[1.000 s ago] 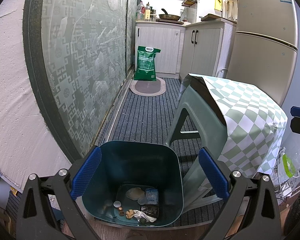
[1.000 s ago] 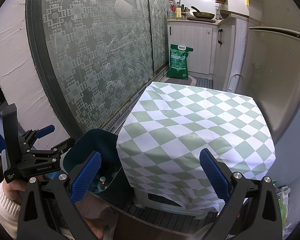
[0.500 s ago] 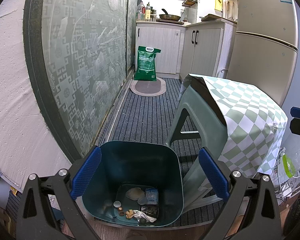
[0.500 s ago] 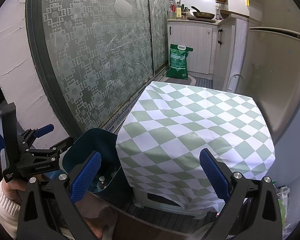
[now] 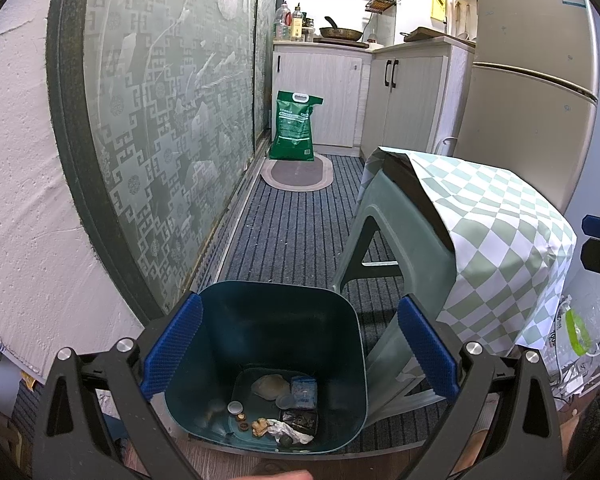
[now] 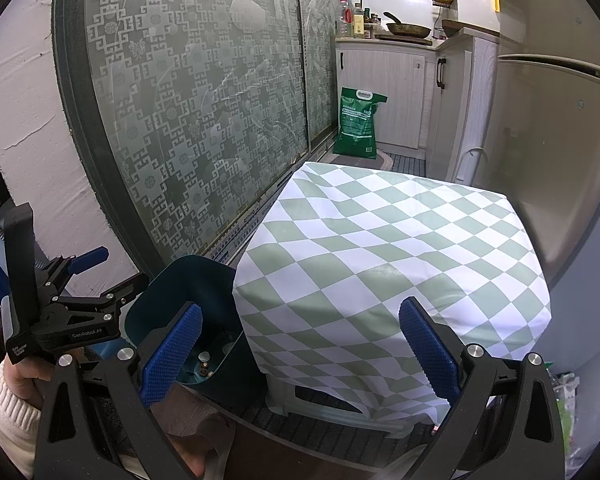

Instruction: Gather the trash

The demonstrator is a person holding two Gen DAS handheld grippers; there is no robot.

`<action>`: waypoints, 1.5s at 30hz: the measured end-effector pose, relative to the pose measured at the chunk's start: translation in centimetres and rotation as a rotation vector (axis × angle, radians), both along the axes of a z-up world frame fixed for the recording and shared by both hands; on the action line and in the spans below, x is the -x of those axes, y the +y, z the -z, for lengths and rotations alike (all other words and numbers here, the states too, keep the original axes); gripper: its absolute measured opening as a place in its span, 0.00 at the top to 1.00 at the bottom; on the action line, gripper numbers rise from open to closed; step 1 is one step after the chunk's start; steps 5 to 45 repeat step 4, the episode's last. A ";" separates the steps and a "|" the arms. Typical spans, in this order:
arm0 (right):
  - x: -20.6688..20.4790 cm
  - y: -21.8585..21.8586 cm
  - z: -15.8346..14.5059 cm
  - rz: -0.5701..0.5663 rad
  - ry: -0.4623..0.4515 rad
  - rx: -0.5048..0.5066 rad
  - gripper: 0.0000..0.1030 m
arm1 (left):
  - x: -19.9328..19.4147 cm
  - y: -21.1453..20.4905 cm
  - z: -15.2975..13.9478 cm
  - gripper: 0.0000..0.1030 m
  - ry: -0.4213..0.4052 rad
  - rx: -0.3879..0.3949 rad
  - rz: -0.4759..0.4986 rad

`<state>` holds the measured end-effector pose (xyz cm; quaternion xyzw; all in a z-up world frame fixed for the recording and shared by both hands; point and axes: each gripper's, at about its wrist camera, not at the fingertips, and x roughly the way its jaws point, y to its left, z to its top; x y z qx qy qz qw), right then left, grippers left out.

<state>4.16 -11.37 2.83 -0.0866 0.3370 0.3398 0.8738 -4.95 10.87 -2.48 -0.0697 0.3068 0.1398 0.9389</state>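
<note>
Glossy teal plastic bin (image 5: 276,320); checked cloth (image 6: 400,248); ribbed carpet (image 5: 292,236).

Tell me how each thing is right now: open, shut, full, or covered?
Left gripper: fingers open, holding nothing.
Right gripper: fingers open, holding nothing.
Trash bin: upright, no lid, bits of trash at the bottom.
Stool: standing, covered by checked cloth.
Cupboard doors: shut.
Green bag: upright.

A dark teal plastic bin (image 5: 260,320) sits beside a pale green plastic stool (image 5: 404,248) draped in a green-and-white checked cloth (image 6: 384,264). The gripper pads (image 5: 172,348) are bright blue with a dotted texture on black frames. A dark green sack (image 5: 294,126) stands on grey striped carpet (image 5: 292,232) by frosted glass (image 5: 168,120) with a geometric fret pattern.
</note>
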 end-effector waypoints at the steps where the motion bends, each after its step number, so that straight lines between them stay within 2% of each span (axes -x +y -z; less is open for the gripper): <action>1: 0.0 0.0 0.0 0.000 0.000 0.000 0.03 | 0.0 0.0 0.0 0.03 -0.001 0.000 -0.001; 45: 0.0 -0.1 0.0 -0.001 0.001 0.001 0.03 | 0.0 0.0 0.0 0.03 0.000 -0.003 0.000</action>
